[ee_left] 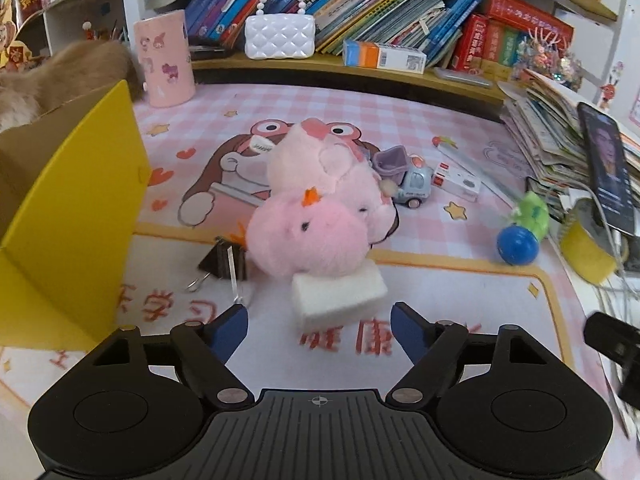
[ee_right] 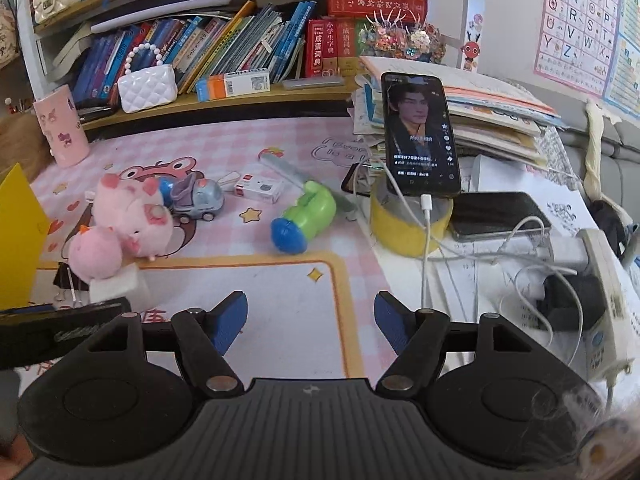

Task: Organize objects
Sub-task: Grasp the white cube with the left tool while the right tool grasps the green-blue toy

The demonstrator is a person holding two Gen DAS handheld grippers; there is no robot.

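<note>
Right, nearest to me in the left wrist view, my left gripper (ee_left: pixel 319 326) has its jaws spread wide with nothing between them, hovering low in the frame over the printed desk mat (ee_left: pixel 460 292). Just above its fingertips, at centre, sits a white sponge block (ee_left: pixel 338 294), and a round pink chick plush (ee_left: pixel 306 236) rests on the block's far edge. A pink pig plush (ee_left: pixel 320 160) leans against the chick from behind. Left of the chick lies a black binder clip (ee_left: pixel 226 262), and the yellow box (ee_left: pixel 76 216) fills the left edge of the frame. Right of the pig stands a small toy truck (ee_left: pixel 408 182); further right, a green and blue toy (ee_left: pixel 522 228).

In the right wrist view, my right gripper (ee_right: pixel 311 322) is also wide apart and empty, low in the frame above the mat's white panel. At mid-frame the green and blue toy (ee_right: pixel 306 218) lies on its side. Right of it a phone (ee_right: pixel 418 134) stands propped on a yellow tape roll (ee_right: pixel 400 228). Books (ee_right: pixel 224 48) line the shelf across the top.
</note>
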